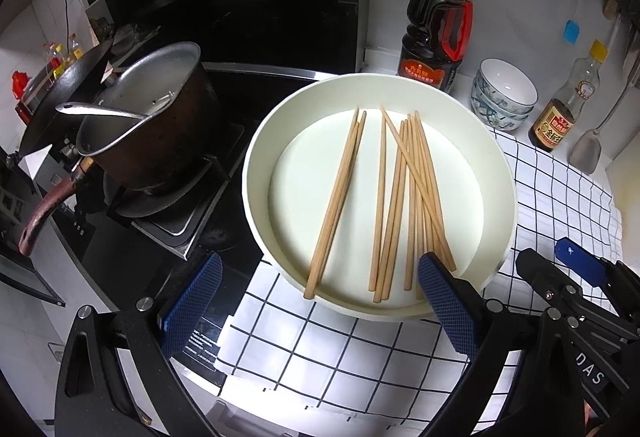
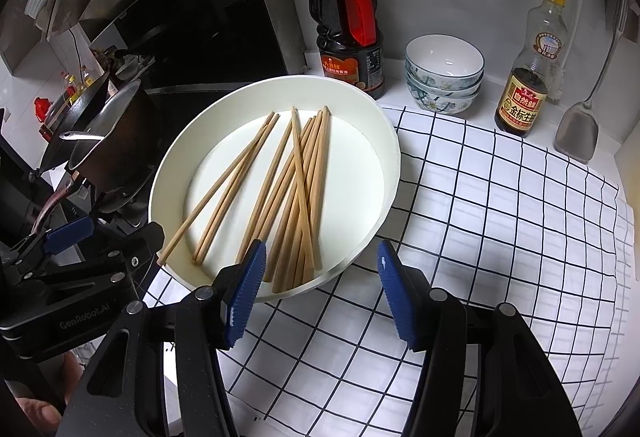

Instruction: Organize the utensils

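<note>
About a dozen chopsticks (image 2: 296, 193) lie loose in a white dish (image 1: 256, 157), long axes running away from both grippers, one crossing the rest. Left gripper (image 1: 320, 301): jaws wide, empty, near rim between them. Right gripper (image 2: 322, 293): jaws apart, empty, at the same rim; seems the closer to the main bundle. Dish sits on checked cloth (image 2: 500, 237), stove and pot (image 1: 160, 125) beside it, bottles behind.

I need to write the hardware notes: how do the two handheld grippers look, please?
Both are matte black linkage frames with silver pivot bolts. Left gripper and right gripper carry blue fingers with textured pads. The left body reads "GenRobot.AI"; white letters "DAS" show on the right one.
</note>
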Demonstrator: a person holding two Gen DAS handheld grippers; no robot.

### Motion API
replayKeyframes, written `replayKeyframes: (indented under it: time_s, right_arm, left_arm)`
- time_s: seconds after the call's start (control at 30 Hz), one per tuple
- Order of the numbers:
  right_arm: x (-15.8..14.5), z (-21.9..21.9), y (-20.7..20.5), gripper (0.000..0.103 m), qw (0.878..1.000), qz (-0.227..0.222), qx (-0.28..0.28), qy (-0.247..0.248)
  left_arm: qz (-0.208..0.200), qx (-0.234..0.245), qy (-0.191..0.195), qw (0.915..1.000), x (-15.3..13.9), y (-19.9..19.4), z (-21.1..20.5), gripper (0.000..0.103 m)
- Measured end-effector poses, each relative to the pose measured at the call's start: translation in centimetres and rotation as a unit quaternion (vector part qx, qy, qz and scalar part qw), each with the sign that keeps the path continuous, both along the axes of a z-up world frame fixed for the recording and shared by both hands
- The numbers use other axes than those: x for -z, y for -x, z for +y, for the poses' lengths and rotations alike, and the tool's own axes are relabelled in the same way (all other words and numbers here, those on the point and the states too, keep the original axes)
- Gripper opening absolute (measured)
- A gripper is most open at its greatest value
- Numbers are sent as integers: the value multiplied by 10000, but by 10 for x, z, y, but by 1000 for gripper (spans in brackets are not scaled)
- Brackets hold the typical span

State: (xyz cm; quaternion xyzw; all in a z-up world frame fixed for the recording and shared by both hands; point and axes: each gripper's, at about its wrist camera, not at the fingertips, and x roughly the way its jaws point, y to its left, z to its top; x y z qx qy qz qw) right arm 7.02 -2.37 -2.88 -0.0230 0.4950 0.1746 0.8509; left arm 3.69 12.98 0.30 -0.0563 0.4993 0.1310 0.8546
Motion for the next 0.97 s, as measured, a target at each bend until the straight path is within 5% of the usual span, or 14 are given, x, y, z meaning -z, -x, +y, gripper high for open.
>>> replayKeyframes:
  time_s: [0.6,0.97]
  right_arm:
    - [0,3,5,55,10000,-9,-12,-15]
    - [0,6,7,56,10000,-6,9,-20]
  left_arm:
    - [-201,-113,262,9994,-4,2,9,97]
    - [-120,-69,-4,9999,-4,4,4,97]
